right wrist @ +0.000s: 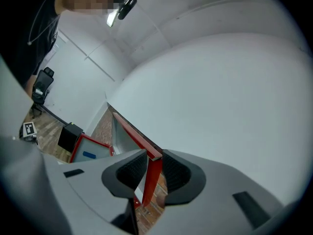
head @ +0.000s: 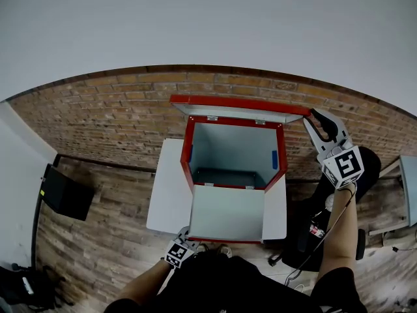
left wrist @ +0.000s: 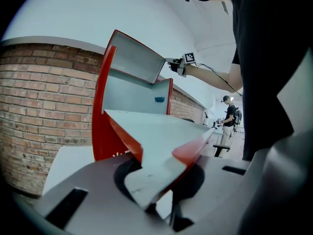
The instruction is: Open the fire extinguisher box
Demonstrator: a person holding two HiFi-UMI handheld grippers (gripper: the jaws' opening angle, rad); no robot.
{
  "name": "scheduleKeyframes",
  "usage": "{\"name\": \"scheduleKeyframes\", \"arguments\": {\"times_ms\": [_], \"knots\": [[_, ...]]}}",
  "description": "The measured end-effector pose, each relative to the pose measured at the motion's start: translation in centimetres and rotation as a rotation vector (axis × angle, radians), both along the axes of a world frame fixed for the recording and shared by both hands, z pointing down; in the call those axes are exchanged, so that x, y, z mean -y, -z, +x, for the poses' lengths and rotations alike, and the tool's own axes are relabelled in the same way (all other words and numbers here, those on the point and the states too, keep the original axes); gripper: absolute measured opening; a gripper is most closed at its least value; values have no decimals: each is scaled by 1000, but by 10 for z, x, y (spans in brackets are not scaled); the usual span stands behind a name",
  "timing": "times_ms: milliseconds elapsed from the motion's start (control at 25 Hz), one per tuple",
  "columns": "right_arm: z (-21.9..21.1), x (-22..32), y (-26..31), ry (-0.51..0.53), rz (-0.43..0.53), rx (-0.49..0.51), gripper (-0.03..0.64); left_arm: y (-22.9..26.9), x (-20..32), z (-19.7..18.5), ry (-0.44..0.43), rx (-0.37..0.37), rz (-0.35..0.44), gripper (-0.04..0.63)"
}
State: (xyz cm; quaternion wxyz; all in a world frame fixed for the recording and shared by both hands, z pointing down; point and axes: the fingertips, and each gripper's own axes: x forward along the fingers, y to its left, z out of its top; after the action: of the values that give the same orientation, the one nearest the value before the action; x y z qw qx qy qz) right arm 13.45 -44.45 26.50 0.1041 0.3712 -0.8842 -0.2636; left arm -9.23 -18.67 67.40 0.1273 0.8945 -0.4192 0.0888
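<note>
The red fire extinguisher box [head: 281,155] stands on a white table [head: 168,194] against the brick wall, and its pale inside looks empty. Its top lid [head: 238,102] is raised to the wall. My right gripper [head: 313,115] is at the lid's right corner. In the right gripper view the lid's red edge [right wrist: 150,153] sits pinched between the pads of that gripper [right wrist: 149,173]. The front door [head: 227,214] is folded down toward me. My left gripper [head: 184,235] holds its near edge, and the door's corner [left wrist: 156,131] runs into the shut jaws [left wrist: 156,199].
A black case [head: 65,193] sits on the wooden floor at the left. A dark bag with cables [head: 313,220] lies right of the table, beside my right arm. The brick wall [head: 117,109] runs behind the box. A person [left wrist: 230,114] stands far off.
</note>
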Motion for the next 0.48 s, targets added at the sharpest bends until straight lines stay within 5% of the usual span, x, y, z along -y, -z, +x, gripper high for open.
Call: {"name": "scheduleKeyframes", "arguments": {"times_ms": [480], "knots": [[-2, 72, 24, 34, -79, 242, 109, -39, 12, -7, -19, 12, -64, 48]]}}
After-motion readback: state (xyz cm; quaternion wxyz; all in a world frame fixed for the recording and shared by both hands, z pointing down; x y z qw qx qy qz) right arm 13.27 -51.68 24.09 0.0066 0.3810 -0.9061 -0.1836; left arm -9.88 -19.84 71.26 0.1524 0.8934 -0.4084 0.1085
